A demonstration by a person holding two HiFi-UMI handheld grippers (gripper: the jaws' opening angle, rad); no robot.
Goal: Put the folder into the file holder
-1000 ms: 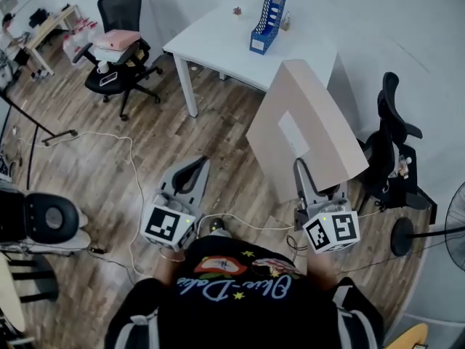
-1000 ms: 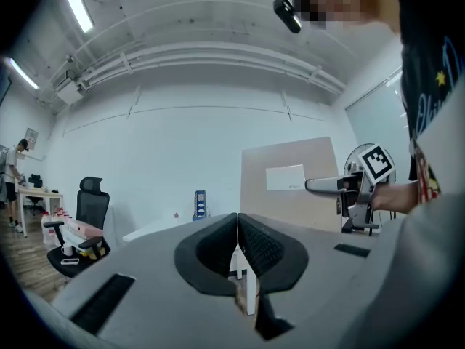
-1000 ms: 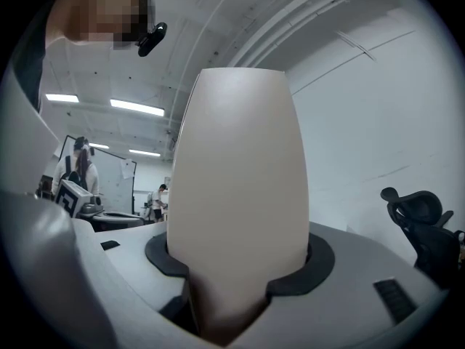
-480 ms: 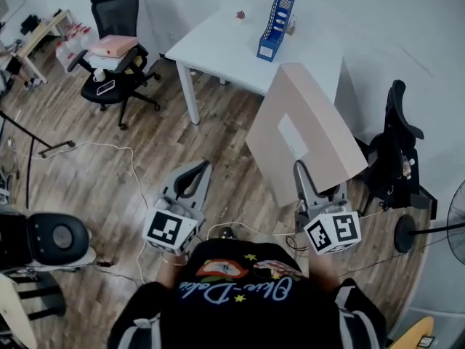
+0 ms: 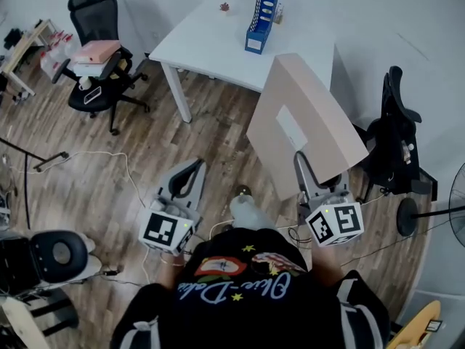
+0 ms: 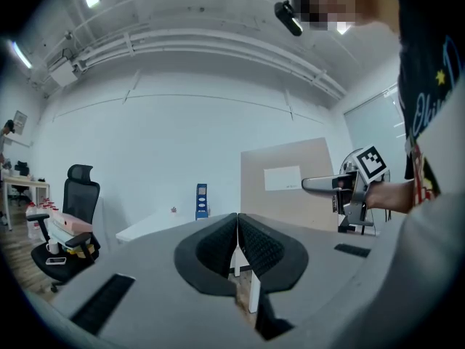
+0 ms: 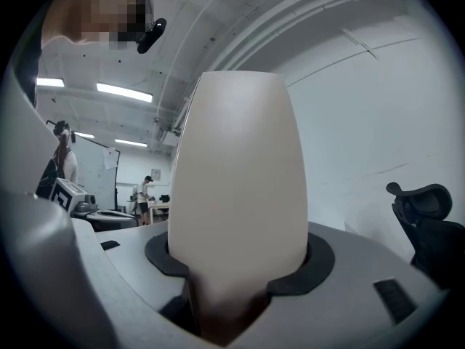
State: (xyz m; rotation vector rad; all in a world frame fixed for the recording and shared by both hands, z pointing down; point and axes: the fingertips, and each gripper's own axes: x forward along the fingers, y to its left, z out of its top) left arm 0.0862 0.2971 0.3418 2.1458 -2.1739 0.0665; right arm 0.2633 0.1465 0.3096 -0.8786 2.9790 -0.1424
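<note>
My right gripper (image 5: pixel 304 167) is shut on the near edge of a large beige folder (image 5: pixel 309 118) with a white label, holding it tilted above the wooden floor. In the right gripper view the folder (image 7: pixel 236 180) fills the space between the jaws. The blue file holder (image 5: pixel 261 7) stands on the white table (image 5: pixel 211 43) ahead, also small in the left gripper view (image 6: pixel 201 201). My left gripper (image 5: pixel 186 179) hangs over the floor at the left, its jaws shut and empty (image 6: pixel 237 233).
A black office chair (image 5: pixel 98 71) with pink and white items on its seat stands at the left. Another black chair (image 5: pixel 396 147) sits at the right, near a fan (image 5: pixel 450 227). Cables run across the floor. A round stool (image 5: pixel 43 257) is at the lower left.
The person has stepped forward: the table and file holder sit a little lower-left in the head view. Both grippers keep their pose, the folder still held.
</note>
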